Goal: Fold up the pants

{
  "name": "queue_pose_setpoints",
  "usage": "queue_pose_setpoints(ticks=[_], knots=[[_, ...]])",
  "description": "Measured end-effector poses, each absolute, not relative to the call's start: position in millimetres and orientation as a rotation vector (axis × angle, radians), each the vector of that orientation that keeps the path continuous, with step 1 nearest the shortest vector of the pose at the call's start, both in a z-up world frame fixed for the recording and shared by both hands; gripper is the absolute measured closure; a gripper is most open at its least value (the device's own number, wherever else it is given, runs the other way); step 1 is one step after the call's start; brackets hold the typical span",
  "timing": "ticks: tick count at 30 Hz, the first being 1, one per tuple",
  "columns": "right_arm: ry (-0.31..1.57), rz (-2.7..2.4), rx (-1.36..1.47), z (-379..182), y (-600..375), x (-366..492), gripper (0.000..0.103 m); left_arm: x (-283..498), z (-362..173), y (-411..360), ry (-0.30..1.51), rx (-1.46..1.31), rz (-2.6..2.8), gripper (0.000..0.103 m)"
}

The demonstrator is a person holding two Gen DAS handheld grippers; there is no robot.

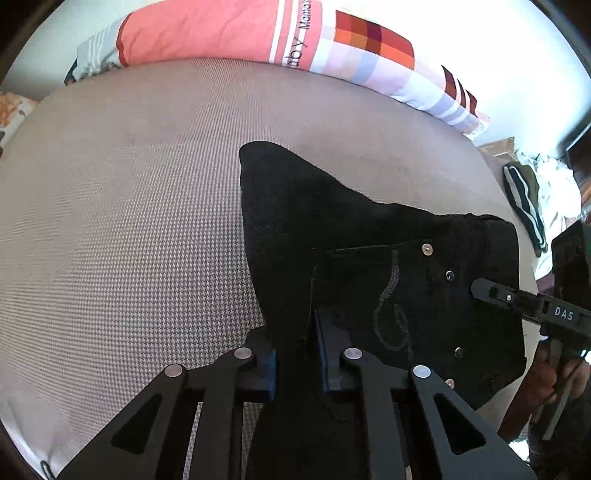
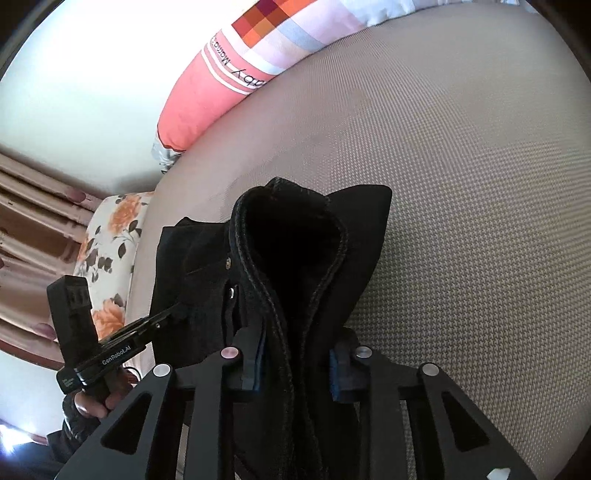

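Black pants (image 1: 369, 251) lie partly folded on a beige woven bed surface (image 1: 129, 221), waist end with rivets and a drawstring toward the right. My left gripper (image 1: 295, 354) is shut on a fold of the pants. My right gripper (image 2: 295, 365) is shut on the thick seamed waistband (image 2: 295, 258), which bulges open above the fingers. The right gripper also shows in the left wrist view (image 1: 517, 299), at the waist edge. The left gripper shows in the right wrist view (image 2: 155, 325), at the pants' left side.
A pink and checked pillow (image 1: 258, 33) lies along the far edge of the bed. A floral cushion (image 2: 110, 251) and brown curtains (image 2: 33, 229) are at the left. Loose clothes (image 1: 532, 199) lie off the right edge.
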State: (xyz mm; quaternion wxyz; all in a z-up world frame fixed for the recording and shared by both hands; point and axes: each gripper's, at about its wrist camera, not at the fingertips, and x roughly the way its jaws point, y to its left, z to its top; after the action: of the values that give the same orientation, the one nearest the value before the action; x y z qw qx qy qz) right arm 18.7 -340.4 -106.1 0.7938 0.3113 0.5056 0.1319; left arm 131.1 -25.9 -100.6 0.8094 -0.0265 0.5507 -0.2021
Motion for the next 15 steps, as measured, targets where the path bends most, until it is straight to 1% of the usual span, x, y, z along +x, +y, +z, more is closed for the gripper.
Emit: queue_pose_setpoints(ticks=[4,15], knots=[[1.082,0.274,0.672,-98,-338,19,0.081,131,-92,-24,1.164,-0.082,-0.44,0.089],[1.052,0.303,0.684,-82,-327,32,0.082,140,-63,-19,1.108,-0.068,-0.442,0.089]])
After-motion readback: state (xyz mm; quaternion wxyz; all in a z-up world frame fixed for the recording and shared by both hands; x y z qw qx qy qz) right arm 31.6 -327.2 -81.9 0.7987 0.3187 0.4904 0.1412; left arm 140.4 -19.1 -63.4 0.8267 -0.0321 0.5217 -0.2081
